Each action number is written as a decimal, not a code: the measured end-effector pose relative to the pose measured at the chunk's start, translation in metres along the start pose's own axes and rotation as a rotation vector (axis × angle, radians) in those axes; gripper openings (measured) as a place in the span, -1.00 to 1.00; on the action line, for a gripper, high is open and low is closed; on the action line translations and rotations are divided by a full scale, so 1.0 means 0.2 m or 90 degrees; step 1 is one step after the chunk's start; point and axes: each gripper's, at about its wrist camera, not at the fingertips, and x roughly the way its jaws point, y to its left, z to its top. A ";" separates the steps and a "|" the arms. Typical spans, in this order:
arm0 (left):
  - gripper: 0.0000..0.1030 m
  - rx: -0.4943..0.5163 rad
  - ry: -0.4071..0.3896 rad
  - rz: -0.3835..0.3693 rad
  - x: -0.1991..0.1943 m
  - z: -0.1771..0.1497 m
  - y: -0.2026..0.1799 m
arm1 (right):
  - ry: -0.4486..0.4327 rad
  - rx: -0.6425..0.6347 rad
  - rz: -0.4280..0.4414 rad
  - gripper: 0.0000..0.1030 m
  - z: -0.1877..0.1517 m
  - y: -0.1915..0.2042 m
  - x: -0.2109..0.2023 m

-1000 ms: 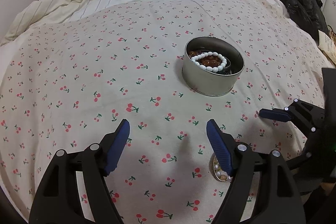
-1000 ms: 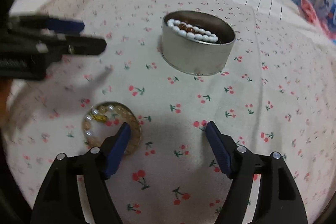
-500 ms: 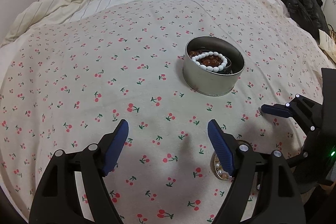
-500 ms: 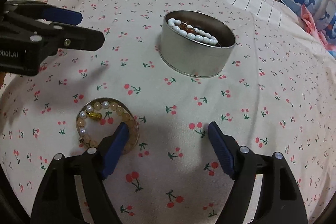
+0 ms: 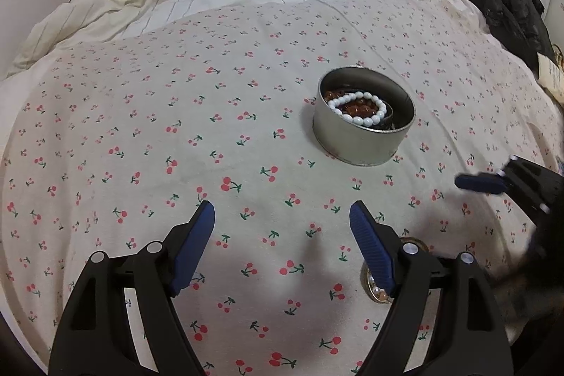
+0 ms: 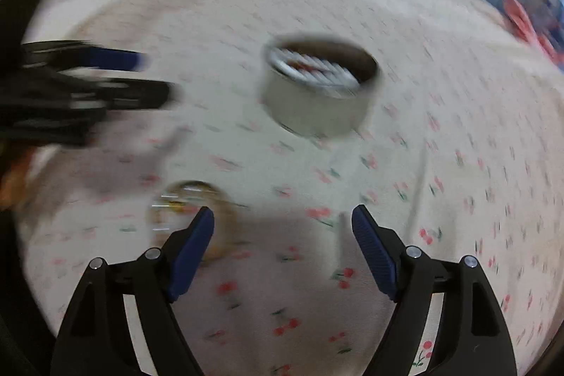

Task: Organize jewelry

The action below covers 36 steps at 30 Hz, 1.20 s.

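Blue-padded and spread apart with nothing between its jaws, the right hand-held gripper (image 6: 283, 228) has the loose beaded bracelet (image 6: 190, 217) lying flat on the bed (image 5: 141, 129) just beyond its left fingertip, so it is probably the nearer one. The left hand-held gripper (image 5: 282, 224), equally agape, has that bracelet beside its right finger. Ahead of both stands one round tin (image 5: 365, 147), holding a white-bead bracelet (image 5: 357, 106), brown beads and possibly more; one bracelet remains outside.

The whole scene is smeared by blur. A round tin (image 6: 319, 94) is seen on the cherry-print sheet (image 6: 458, 164); a beaded bracelet (image 6: 190, 214) is partly covered by the spread right gripper (image 6: 283, 222).
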 end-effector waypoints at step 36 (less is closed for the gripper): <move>0.56 -0.001 -0.006 0.005 -0.02 0.00 0.01 | 0.042 0.135 0.048 -0.83 -0.05 -0.04 0.14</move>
